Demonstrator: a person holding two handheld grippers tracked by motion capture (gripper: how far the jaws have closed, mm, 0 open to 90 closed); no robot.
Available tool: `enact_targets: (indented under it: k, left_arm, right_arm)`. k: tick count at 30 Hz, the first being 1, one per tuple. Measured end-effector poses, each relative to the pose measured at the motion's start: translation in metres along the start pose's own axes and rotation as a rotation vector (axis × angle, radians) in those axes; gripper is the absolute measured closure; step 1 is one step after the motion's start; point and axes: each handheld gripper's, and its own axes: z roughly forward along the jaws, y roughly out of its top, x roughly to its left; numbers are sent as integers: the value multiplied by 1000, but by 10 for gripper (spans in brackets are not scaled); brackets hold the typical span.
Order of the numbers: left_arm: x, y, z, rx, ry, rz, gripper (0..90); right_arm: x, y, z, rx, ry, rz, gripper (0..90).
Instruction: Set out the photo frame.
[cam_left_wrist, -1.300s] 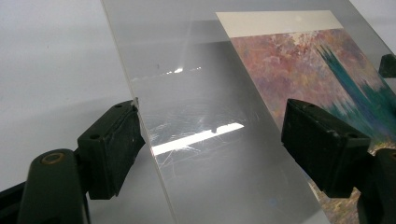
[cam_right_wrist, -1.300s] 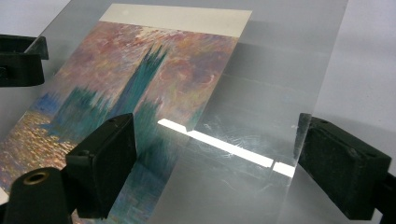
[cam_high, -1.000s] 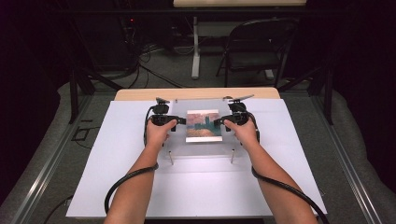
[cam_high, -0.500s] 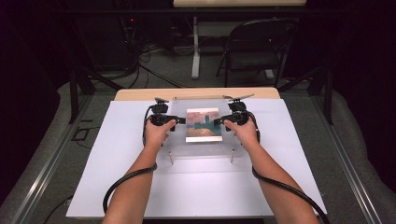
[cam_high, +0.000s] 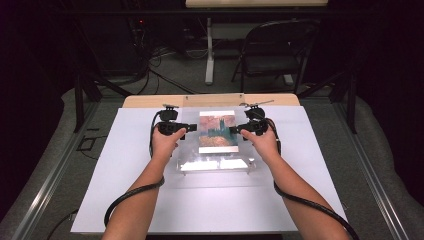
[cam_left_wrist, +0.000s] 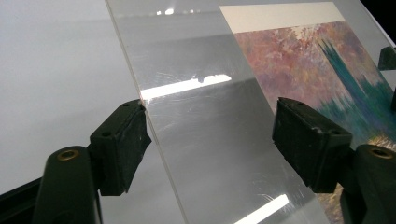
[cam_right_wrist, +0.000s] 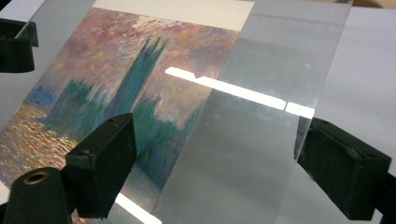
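Observation:
A clear acrylic sheet (cam_high: 215, 161) stands on short legs on the white table top (cam_high: 125, 195). A print of a painting (cam_high: 218, 131) in pink, orange and teal lies at the sheet; above or below it, I cannot tell. My left gripper (cam_high: 192, 127) is at the sheet's left edge and its jaws have just been closing. In the left gripper view (cam_left_wrist: 210, 135) one pad touches the edge and the other hangs clear over the sheet (cam_left_wrist: 205, 121). My right gripper (cam_high: 235, 130) straddles the right edge, open (cam_right_wrist: 215, 158), one jaw over the print (cam_right_wrist: 116, 79), one past the edge.
The white top lies on a wooden table (cam_high: 210, 100) whose far edge shows behind the sheet. A folding chair (cam_high: 275, 55), a table leg and cables stand on the floor beyond. Black cables trail from both grippers along the forearms.
The left hand has edged up a little at the sheet's left edge. The right hand and the sheet look the same as before.

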Motion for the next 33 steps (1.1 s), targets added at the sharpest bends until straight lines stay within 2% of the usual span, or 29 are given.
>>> enact_targets:
  k: [5,20,25,30,33]
  left_arm:
    - [-5,0,-10,-19,4,24,299]
    - [-11,-3,-33,-73,-11,48,415]
    - [-12,-5,-42,-85,-22,61,444]
    - [-12,-7,-48,-110,-35,54,488]
    - [-14,-8,-51,-118,-36,58,495]
  right_arm:
    - [6,-1,-9,-20,-14,-26,129]
    - [16,-6,-32,-55,-26,-112,157]
    - [17,-7,-43,-69,-23,-123,224]
    - [12,-10,-51,-102,4,-106,322]
    - [11,-11,-55,-111,13,-105,347]
